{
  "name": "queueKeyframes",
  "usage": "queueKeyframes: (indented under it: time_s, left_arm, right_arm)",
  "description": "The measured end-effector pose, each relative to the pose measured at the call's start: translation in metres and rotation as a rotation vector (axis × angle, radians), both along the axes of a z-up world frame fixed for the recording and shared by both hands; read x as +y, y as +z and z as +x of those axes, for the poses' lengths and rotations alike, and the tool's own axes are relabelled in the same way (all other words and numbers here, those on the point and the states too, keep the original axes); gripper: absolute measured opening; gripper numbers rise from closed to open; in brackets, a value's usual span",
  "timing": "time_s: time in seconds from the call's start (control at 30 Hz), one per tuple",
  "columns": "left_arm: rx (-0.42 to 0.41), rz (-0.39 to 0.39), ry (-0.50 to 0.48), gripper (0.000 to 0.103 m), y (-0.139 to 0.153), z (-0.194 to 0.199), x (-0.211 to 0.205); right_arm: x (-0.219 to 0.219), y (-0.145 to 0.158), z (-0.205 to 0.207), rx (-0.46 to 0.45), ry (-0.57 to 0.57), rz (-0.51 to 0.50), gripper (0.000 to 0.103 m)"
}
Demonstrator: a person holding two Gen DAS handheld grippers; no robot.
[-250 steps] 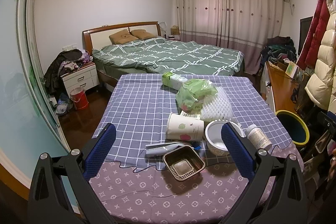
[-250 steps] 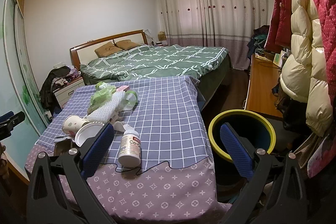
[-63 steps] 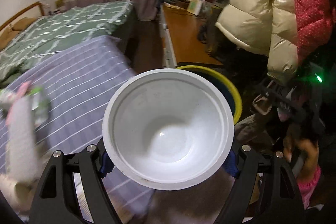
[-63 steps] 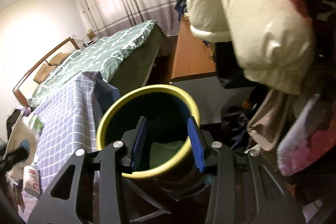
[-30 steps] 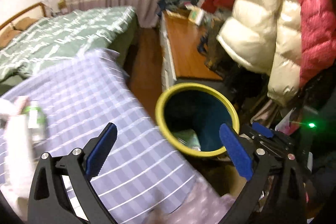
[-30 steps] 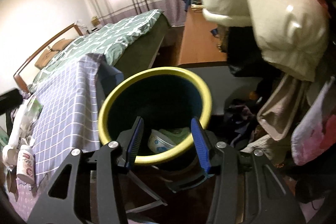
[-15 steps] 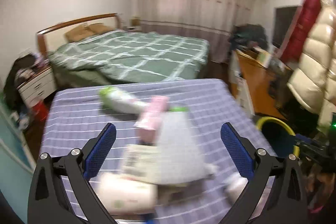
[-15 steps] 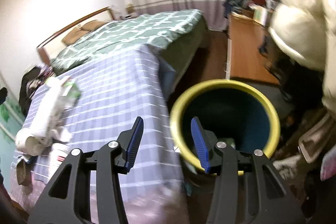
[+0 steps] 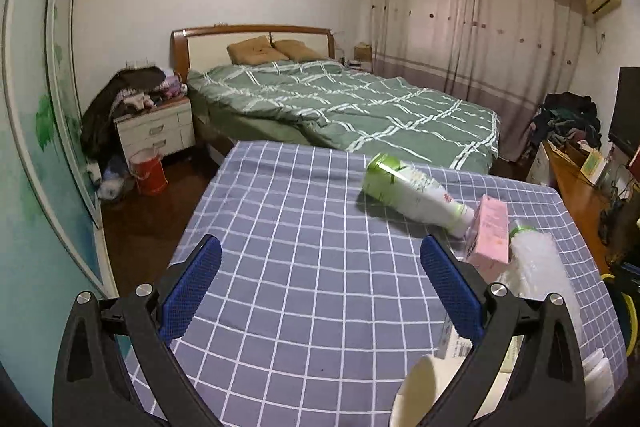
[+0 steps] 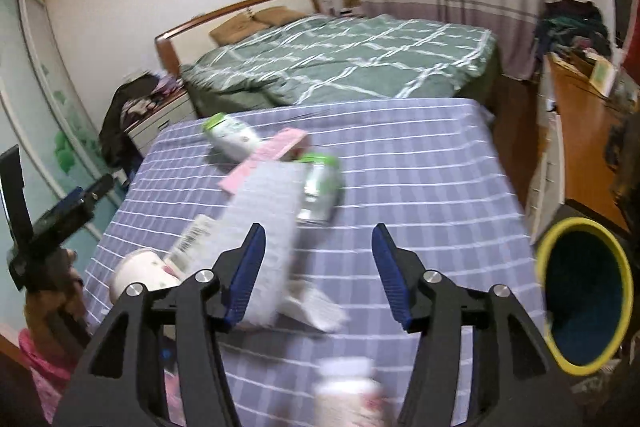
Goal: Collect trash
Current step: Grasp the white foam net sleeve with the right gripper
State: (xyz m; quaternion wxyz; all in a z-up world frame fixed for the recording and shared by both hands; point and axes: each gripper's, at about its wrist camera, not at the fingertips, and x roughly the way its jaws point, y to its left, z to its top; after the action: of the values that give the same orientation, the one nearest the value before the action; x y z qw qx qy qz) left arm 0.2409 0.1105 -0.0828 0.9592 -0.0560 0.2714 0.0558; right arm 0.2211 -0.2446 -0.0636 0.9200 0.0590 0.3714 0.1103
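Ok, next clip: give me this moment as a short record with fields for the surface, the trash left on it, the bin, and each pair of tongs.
surface: table with checked cloth
trash left: green-and-white bottle lying on its side, pink box, white foam sleeve, paper cup, white pill bottle at the near edge (blurred)
bin: yellow-rimmed bin to the right of the table
left tongs: open, nothing between the pads
right tongs: open, jaws just widened, nothing between the pads
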Motion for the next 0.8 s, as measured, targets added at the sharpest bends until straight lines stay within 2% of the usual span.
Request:
queueKeyframes:
  time_s: [0.13,0.3,0.43,0.5,0.53,0.6,0.63,0.8]
  left_arm:
    - [-0.009,-0.030,-0.007,0.098,-0.002,-0.002,-0.001]
    - [-0.004,-0.047,-0.027,0.098,-0.005,-0.004,-0.006]
    - [-0.008,-0.046,-0.033,0.098,-0.005,-0.006,-0.011]
    - [-0.006,-0.048,-0.039,0.098,-0.006,-0.005,-0.013]
    - [-0.005,-0.049,-0.042,0.098,-0.006,-0.006,-0.013]
    - [-0.003,-0.048,-0.048,0.098,-0.007,-0.006,-0.015]
    - [-0.003,-0.047,-0.051,0.098,-0.007,-0.006,-0.017]
    - [-0.006,-0.051,-0.052,0.098,-0.008,-0.008,-0.016]
  right_arm:
    - [0.020,-0.009,0.026,0.055,0.003,0.011,0.067]
    - [0.035,-0.027,0.049,0.141,0.007,0.038,0.071]
    - [0.044,-0.036,0.055,0.152,0.004,0.035,0.071]
    - [0.047,-0.040,0.055,0.161,0.006,0.039,0.055]
    - [0.046,-0.041,0.054,0.170,0.010,0.047,0.040]
    - [0.045,-0.041,0.053,0.171,0.017,0.065,0.025]
    - [0.046,-0.040,0.051,0.158,0.016,0.061,0.013]
    - [0.043,-0.025,0.039,0.110,0.028,0.094,0.012]
